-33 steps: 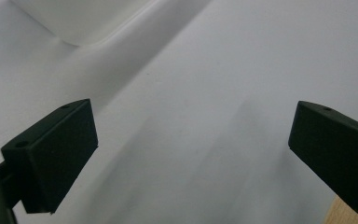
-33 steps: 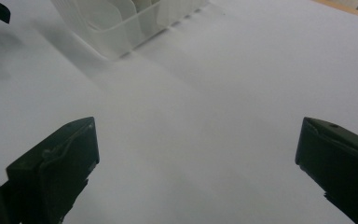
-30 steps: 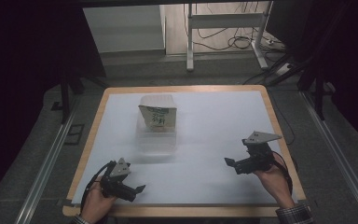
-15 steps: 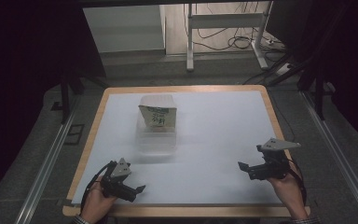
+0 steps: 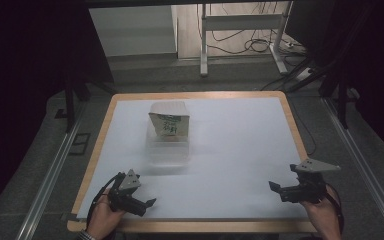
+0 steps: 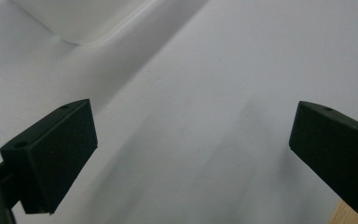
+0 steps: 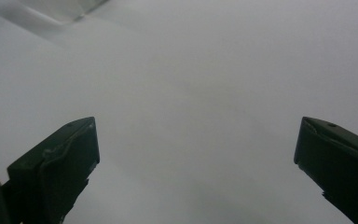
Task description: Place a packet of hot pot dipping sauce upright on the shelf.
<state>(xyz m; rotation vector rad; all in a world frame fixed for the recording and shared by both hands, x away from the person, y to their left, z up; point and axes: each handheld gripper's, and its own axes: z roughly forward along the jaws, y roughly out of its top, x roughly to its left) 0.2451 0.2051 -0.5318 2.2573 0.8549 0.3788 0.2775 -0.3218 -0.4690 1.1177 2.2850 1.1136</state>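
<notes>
At the far left the room is dark, with a black stand leg [image 5: 70, 107] on the grey floor [image 5: 40, 150] and a metal rail [image 5: 45, 185] running along the bench's side. The bench [image 5: 97, 150] has a wooden rim and a plain white top that takes up nearly all of it. At its near left corner the left tool [image 5: 147, 204] lies low in the person's left hand [image 5: 100, 217], its jaws spread wide with nothing between them; in the left gripper view they frame bare white surface and a rounded corner of the clear box. Toward the middle, nearer the far edge, a clear plastic box [image 5: 169, 147] sits on the white top, and a small carton [image 5: 169, 117] with green print stands at its far end, well apart from both tools. Behind the bench a white desk frame [image 5: 240, 35] stands over loose cables [image 5: 240, 42] on the floor. At the near right corner the right tool [image 5: 276, 187], held in the right hand [image 5: 325, 215], also stands wide and empty. The far right is dark again.
</notes>
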